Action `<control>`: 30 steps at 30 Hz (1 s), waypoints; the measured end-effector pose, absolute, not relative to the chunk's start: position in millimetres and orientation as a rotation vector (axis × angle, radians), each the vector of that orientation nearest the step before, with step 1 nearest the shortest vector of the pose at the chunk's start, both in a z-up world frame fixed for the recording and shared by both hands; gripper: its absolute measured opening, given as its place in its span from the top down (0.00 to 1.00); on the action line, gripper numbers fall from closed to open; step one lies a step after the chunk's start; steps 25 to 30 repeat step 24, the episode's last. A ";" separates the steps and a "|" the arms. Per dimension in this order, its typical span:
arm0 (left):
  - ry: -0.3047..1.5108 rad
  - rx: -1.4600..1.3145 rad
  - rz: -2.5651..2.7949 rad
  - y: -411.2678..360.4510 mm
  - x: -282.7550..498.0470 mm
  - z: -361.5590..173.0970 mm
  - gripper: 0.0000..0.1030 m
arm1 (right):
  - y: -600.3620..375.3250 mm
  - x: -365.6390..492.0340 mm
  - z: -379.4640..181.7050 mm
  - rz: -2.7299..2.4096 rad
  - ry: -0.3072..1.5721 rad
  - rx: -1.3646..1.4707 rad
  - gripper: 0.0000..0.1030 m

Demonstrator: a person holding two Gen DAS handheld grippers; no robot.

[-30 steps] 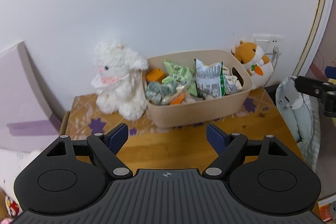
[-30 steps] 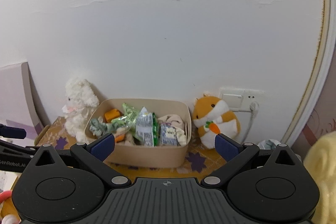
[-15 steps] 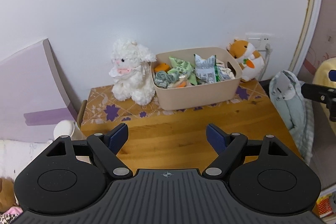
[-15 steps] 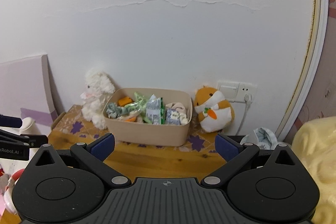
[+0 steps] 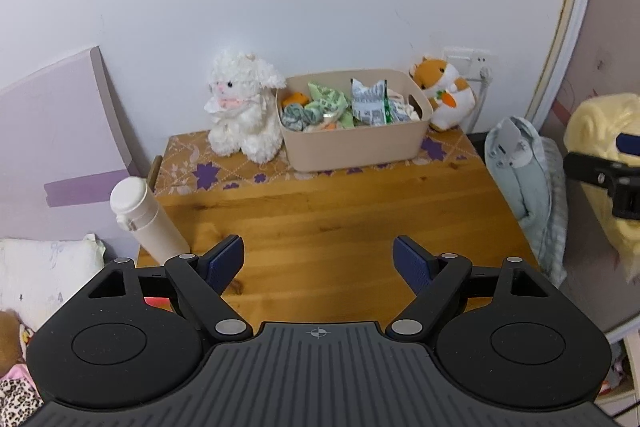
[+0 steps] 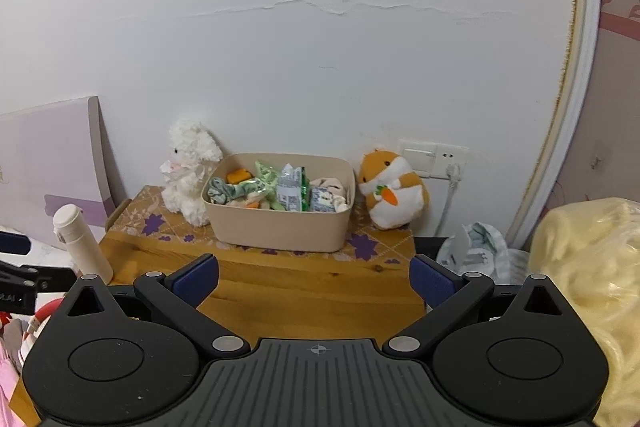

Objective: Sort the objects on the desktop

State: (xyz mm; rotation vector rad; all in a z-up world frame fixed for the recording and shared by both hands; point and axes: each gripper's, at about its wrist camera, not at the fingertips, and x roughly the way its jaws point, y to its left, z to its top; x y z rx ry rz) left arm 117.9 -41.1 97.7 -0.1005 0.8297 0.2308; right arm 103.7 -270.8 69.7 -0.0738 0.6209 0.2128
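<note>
Two grippers, left and right, jaws spread, empty | step: likely done, bin full, table bare | next: none evident, maybe bottle

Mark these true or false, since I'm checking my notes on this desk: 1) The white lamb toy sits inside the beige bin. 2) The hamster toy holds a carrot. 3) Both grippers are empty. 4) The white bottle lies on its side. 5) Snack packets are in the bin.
1) False. The white lamb toy sits on the table beside the beige bin, not in it.
2) True. The hamster toy has a carrot on its front.
3) True. The left gripper and right gripper stand open with nothing between the pads.
4) False. The white bottle stands upright.
5) True. Snack packets show above the rim.
</note>
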 end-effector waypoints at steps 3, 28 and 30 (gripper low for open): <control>0.844 -0.102 0.229 -44.3 108.4 97.7 0.19 | -274.5 94.3 70.8 0.203 0.634 -0.074 0.00; 0.910 -0.105 0.221 -45.0 69.0 97.7 0.19 | -273.4 52.7 70.3 0.192 0.718 -0.115 0.00; 0.910 -0.105 0.221 -45.0 69.0 97.7 0.19 | -273.4 52.7 70.3 0.192 0.718 -0.115 0.00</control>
